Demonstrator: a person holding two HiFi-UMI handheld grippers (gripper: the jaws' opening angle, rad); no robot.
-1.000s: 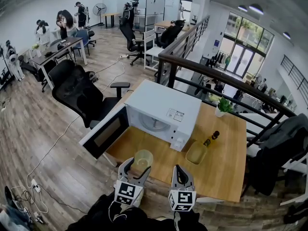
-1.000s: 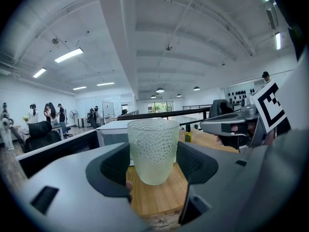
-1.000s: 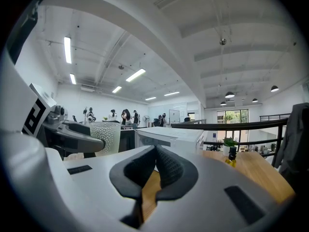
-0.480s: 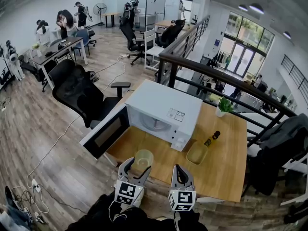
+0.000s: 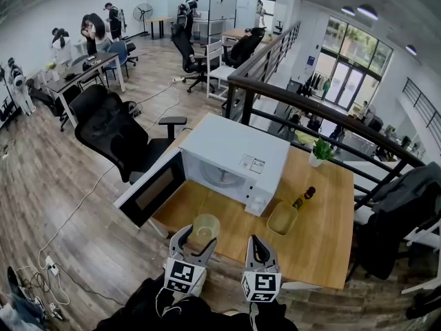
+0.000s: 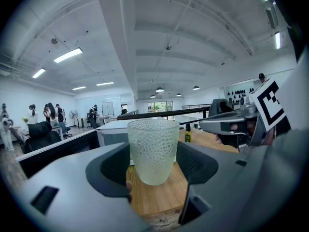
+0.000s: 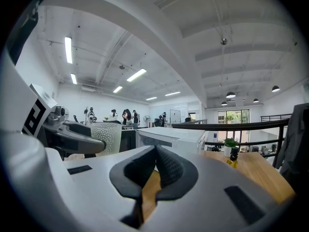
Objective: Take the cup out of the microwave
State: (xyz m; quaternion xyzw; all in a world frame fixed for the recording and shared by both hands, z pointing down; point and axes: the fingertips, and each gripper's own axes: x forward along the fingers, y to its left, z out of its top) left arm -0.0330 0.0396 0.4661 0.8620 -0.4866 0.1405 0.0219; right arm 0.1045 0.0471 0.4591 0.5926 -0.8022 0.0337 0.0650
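Observation:
A clear dimpled cup (image 5: 205, 226) (image 6: 153, 149) stands upright between the pads of my left gripper (image 5: 196, 238) (image 6: 153, 166), which is shut on it just over the wooden table (image 5: 324, 240) near its front edge. The white microwave (image 5: 234, 161) sits behind it with its door (image 5: 148, 195) swung open to the left and its cavity empty. My right gripper (image 5: 260, 248) (image 7: 155, 170) is to the right of the cup, shut with nothing between its pads. In the right gripper view the cup (image 7: 107, 137) and the left gripper (image 7: 72, 137) show at the left.
A yellow bowl (image 5: 281, 218) and a small dark bottle (image 5: 303, 198) lie right of the microwave, a potted plant (image 5: 319, 152) at the table's far edge. A black office chair (image 5: 110, 133) stands left of the open door. A dark railing (image 5: 310, 109) runs behind the table.

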